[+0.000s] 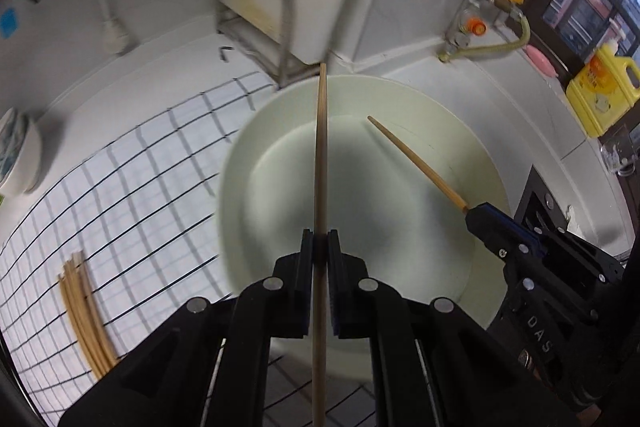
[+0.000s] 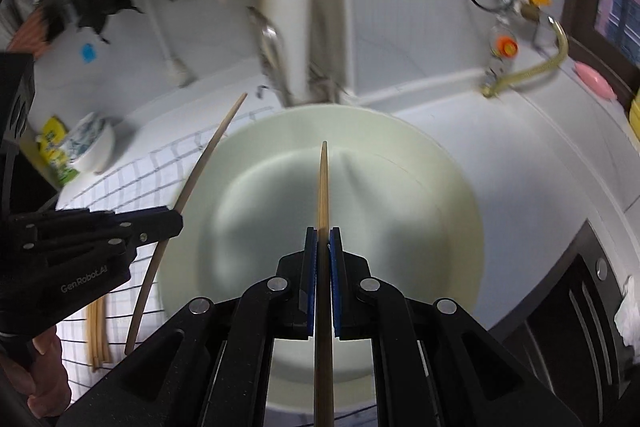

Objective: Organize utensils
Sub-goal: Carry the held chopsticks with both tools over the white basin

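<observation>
On the grid-patterned cloth at the far left lies a bundle of chopsticks, side by side, long axes running away from the camera. Further right, the left tongs are clenched on a single chopstick, which runs straight ahead along the fingers, its tip reaching past the far rim of the pale bowl on the desk. In the right wrist view those left tongs come in from the left edge, tilted downward, a hand partly visible beneath them; their chopstick slants from lower left up toward the wall. The right tongs are clenched on a second chopstick, pointing forward with its tip above the bowl's inside. From the left wrist view the right tongs enter from the right, their chopstick angled up-left over the bowl. Both chopsticks' rear ends are cut off at the bottom edges, and the backgrounds are smeared with blur.
</observation>
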`<state>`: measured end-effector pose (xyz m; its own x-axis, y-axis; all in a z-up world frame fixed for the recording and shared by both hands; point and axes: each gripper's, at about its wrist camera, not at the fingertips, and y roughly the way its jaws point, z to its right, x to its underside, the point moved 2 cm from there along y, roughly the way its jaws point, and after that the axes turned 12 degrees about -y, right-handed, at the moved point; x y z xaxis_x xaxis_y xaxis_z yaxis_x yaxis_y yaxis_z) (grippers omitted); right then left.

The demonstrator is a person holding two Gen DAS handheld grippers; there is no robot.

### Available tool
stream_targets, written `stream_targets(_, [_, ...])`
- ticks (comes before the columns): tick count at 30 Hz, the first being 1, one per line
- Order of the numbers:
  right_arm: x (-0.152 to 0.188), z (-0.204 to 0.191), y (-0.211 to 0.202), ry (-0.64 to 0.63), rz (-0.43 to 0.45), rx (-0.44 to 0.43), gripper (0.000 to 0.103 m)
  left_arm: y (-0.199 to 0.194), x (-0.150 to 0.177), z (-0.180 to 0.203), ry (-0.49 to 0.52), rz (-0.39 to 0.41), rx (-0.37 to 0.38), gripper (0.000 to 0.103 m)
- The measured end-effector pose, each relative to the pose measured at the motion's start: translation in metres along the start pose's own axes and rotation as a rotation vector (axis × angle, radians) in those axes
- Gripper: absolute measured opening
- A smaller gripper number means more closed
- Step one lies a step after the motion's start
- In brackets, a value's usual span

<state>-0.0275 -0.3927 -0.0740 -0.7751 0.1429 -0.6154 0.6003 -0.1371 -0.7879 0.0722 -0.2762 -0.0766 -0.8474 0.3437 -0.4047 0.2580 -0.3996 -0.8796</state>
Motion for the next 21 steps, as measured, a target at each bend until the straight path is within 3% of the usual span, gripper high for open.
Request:
stream_targets(10, [0.013,0.018,0.037,0.027,-0.074,-0.007,0.006,0.066,-0.007,0.027,0.038,-0.115,-0.030,0.008])
stream_targets(17, [0.016,0.022,0.049,0.036,-0.106,-0.007,0.006,0.079,-0.007,0.026,0.043,-0.131,-0.054,0.010])
stream_targets(18, [0.016,0.022,0.048,0.038,-0.099,-0.003,0.007,0.079,-0.007,0.025,0.045,-0.128,-0.058,0.016])
stream_targets(20, [0.015,0.023,0.043,0.046,-0.087,0.006,0.023,0.074,-0.009,0.024,0.041,-0.112,-0.064,0.035])
stream_targets(21, [0.014,0.024,0.038,0.054,-0.071,0.013,0.034,0.072,-0.010,0.022,0.036,-0.101,-0.067,0.050])
